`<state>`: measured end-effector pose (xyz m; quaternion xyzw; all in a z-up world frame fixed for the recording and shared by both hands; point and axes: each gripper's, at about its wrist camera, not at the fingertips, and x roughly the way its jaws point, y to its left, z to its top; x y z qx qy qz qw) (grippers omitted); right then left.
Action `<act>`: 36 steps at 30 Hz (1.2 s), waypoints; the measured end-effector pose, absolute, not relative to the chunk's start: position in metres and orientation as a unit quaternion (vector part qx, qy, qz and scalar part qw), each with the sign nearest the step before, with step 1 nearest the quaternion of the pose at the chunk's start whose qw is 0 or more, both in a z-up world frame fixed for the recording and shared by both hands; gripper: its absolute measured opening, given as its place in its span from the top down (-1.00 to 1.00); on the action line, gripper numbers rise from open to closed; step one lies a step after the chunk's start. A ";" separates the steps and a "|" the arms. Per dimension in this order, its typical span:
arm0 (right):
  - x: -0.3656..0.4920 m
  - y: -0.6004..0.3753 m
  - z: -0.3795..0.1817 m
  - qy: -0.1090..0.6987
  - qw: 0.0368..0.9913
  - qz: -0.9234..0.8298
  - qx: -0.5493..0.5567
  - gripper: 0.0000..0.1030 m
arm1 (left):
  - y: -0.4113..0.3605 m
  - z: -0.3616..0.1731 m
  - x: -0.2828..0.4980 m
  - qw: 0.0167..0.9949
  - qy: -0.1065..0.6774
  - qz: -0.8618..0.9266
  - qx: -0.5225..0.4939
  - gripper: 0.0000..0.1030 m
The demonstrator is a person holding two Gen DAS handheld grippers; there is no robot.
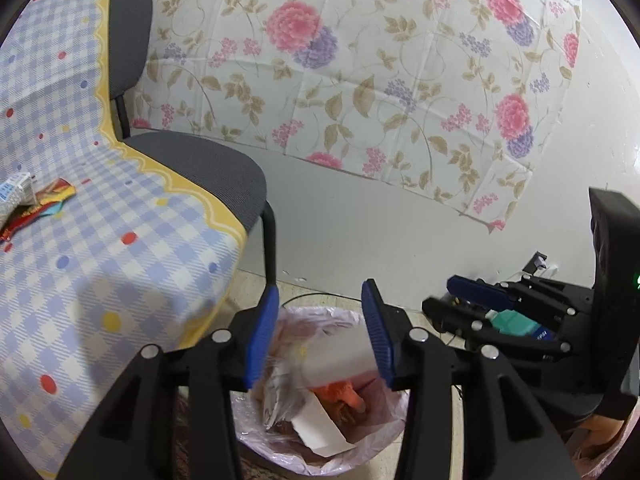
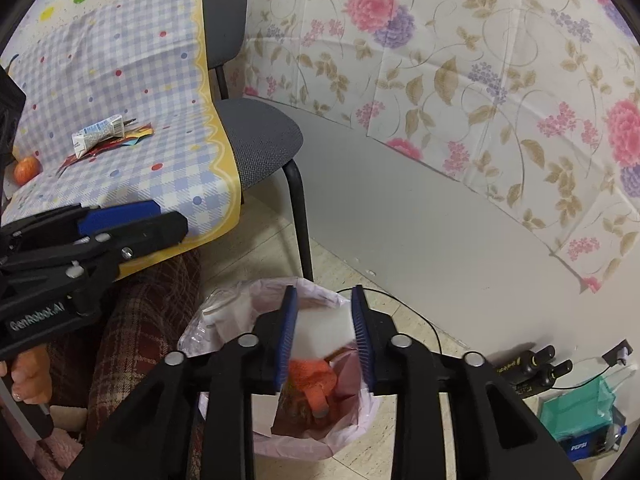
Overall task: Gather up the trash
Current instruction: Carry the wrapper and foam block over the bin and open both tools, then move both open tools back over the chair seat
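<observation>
Checked blue-and-white cloth [image 2: 132,80] covered the table at the far left, and on it lay what was left to collect: a squeezed white tube [image 2: 102,135] resting on a red and yellow wrapper [image 2: 120,142], with a small orange-red fruit [image 2: 27,169] just beside them toward the near edge. The tube's long axis ran roughly along the table edge, its flat crimped end pointing toward the grey chair [image 2: 260,136].

My left gripper [image 1: 320,336] hung with its fingers [image 1: 262,340] well apart and nothing between them, right over the pink-lined trash bin [image 1: 320,420] on the floor. From there the litter lay up and to the left, near the left rim of the left wrist view, where the wrapper [image 1: 38,208] showed beside the tube end [image 1: 16,190]. I judged this the nearer hand to it, being on the table side.

Further right, my right gripper [image 2: 324,340] also stood over the bin [image 2: 288,364], fingers apart and empty, above an orange scrap [image 2: 314,380] and white paper [image 2: 324,328] already inside. The tube sat well apart from it, across the left hand.

I reckoned the next reach belonged to the left: swing left and up, and turn the fingers to close across the tube's narrow width, not along its length.
</observation>
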<state>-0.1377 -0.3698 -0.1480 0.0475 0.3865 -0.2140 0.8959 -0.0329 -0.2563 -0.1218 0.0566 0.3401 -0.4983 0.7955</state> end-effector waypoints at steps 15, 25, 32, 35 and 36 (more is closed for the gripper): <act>-0.146 -0.365 -0.095 0.326 0.921 -0.185 0.103 0.20 | -0.210 -0.084 -0.020 0.847 0.294 -0.437 0.072 0.08; -0.166 -0.363 -0.053 0.277 0.933 -0.193 0.122 0.14 | -0.178 -0.058 -0.004 0.871 0.285 -0.395 0.070 -0.02; -0.190 -0.363 -0.026 0.247 0.936 -0.217 0.127 0.02 | -0.171 -0.046 0.009 0.880 0.288 -0.371 0.067 -0.12; -0.196 -0.361 -0.019 0.238 0.937 -0.222 0.130 -0.01 | -0.167 -0.041 0.012 0.886 0.281 -0.363 0.071 -0.19; -0.197 -0.361 -0.017 0.236 0.937 -0.223 0.130 -0.02 | -0.164 -0.039 0.013 0.889 0.277 -0.358 0.072 -0.20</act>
